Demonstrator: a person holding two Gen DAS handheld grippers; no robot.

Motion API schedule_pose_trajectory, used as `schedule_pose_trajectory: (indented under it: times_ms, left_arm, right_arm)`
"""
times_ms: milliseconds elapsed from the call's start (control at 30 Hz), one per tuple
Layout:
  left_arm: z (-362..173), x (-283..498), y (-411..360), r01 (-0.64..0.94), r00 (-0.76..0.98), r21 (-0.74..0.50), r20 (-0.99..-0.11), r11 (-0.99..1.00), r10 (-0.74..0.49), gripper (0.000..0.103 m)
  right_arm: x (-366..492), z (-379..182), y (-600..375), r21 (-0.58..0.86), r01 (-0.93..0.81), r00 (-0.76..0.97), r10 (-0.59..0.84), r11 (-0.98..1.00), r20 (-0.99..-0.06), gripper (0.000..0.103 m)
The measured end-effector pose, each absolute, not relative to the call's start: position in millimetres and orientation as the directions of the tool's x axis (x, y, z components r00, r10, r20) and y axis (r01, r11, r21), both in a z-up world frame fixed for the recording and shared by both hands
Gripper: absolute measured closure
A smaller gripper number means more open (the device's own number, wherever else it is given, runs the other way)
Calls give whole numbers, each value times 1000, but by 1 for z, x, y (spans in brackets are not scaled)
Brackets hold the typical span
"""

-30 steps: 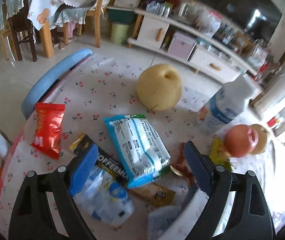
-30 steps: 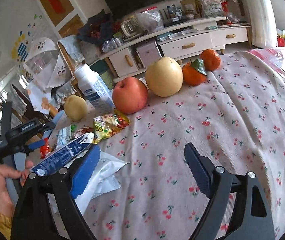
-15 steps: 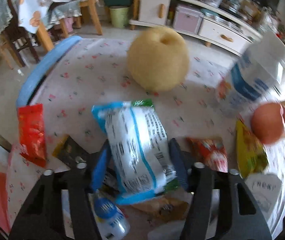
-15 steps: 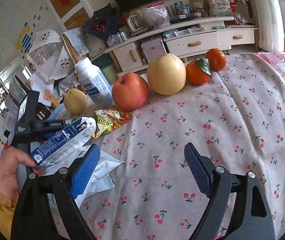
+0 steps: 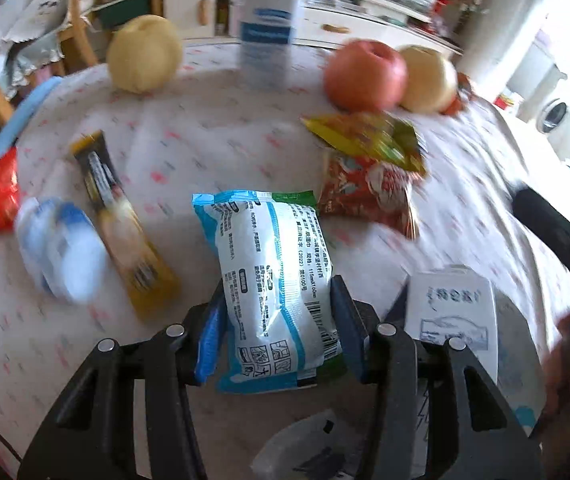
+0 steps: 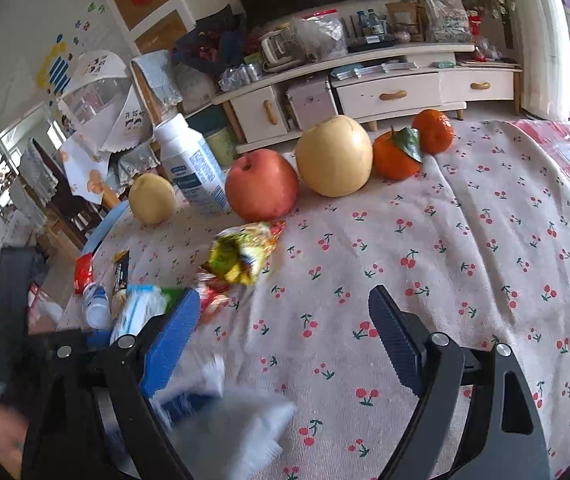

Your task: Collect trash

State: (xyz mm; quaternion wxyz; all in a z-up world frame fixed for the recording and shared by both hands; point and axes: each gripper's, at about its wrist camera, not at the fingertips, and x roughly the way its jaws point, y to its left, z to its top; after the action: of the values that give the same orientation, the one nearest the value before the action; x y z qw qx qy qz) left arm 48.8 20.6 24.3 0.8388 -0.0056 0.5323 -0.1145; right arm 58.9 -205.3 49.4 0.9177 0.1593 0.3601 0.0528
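Note:
In the left wrist view my left gripper (image 5: 279, 308) has its jaws closing, and both blue pads press the sides of a blue and white packet (image 5: 269, 248). Around it on the cherry-print cloth lie a yellow-green wrapper (image 5: 369, 136), a red wrapper (image 5: 369, 188), a coffee stick (image 5: 121, 216), a red sachet (image 5: 1, 192) and a crumpled blue-white plastic piece (image 5: 61, 248). My right gripper (image 6: 285, 308) stands open above bare cloth with nothing between its fingers. The packet (image 6: 137, 308) shows at its left, and blurred white plastic (image 6: 237, 432) lies below.
Along the table's far edge stand a small pear (image 6: 152, 199), a white bottle (image 6: 189, 164), an apple (image 6: 263, 190), a large pear (image 6: 335, 160) and two oranges (image 6: 397, 156). A white carton (image 5: 453, 308) sits right of the left gripper. Bare cloth (image 6: 485, 260) spreads to the right.
The left gripper went from wide open to closed on the blue and white packet, then swung across the table with it. The right gripper has stayed where it was, open.

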Motion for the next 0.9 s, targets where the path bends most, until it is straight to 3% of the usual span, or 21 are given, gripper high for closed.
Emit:
schedule_pose_trajectory:
  times_ms: [133,267,333,533,733,800,900]
  left_arm:
    - [31,20,23,213,424,-181,-868,960,-258,52]
    - [57,10,47,179,528,-144,-821,973,-219,49]
    - [71,12,72,119,582,-137,-793,983,-181,41]
    - [88,45,158,-124,670,-101,-742,987,9,39]
    - [70,86,210,-226,636,-125,-770,966,49,39]
    - [62,101,214,-241,624,-117,-779,963,62,39]
    - [52,114,223,-258,596,-94,-799,961,82,39]
  right_arm:
    - [62,46,-205,335,9,717,227,942,-658,17]
    - [66,40,-204,325,9,697,226,946,-680,17]
    - [68,39,-204,327,2,693,234,945,-682,17]
    - [83,34,-193,329,-87,652,304,940,-695,17]
    - [103,26,-175,316,-173,600,354,933,-717,17]
    - [109,21,-173,320,-190,588,369,928,-720,25]
    - [118,15,-173,322,-206,584,380,924,-718,28]
